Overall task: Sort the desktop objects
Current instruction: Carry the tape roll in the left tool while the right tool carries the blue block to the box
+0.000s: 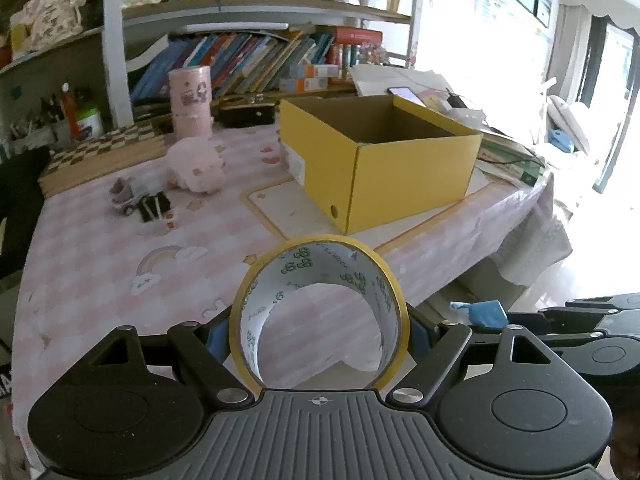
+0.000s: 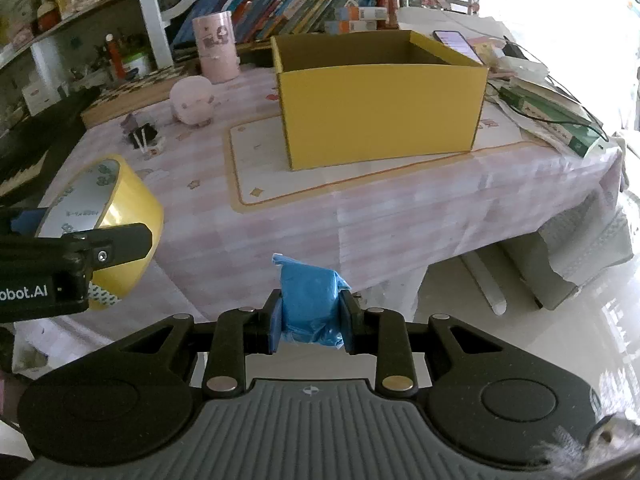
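Note:
My left gripper (image 1: 319,334) is shut on a yellow tape roll (image 1: 316,264), held above the table's near edge; the roll also shows at the left of the right wrist view (image 2: 120,204). My right gripper (image 2: 310,322) is shut on a blue packet (image 2: 310,300), held off the table's front edge; the packet shows in the left wrist view (image 1: 486,312). An open, empty-looking yellow box (image 1: 408,176) stands on a mat on the table; it also shows in the right wrist view (image 2: 380,108). A pink figurine (image 1: 196,164), a small toy (image 1: 128,196) and black clips (image 1: 154,206) lie at the left.
A pink cylinder (image 1: 190,98) stands behind the figurine by a checkered board (image 1: 100,152). Bookshelves (image 1: 260,60) fill the back. A phone (image 2: 456,42), papers and green books (image 2: 560,120) crowd the table's right end. The pink tablecloth (image 2: 280,216) hangs over the front edge.

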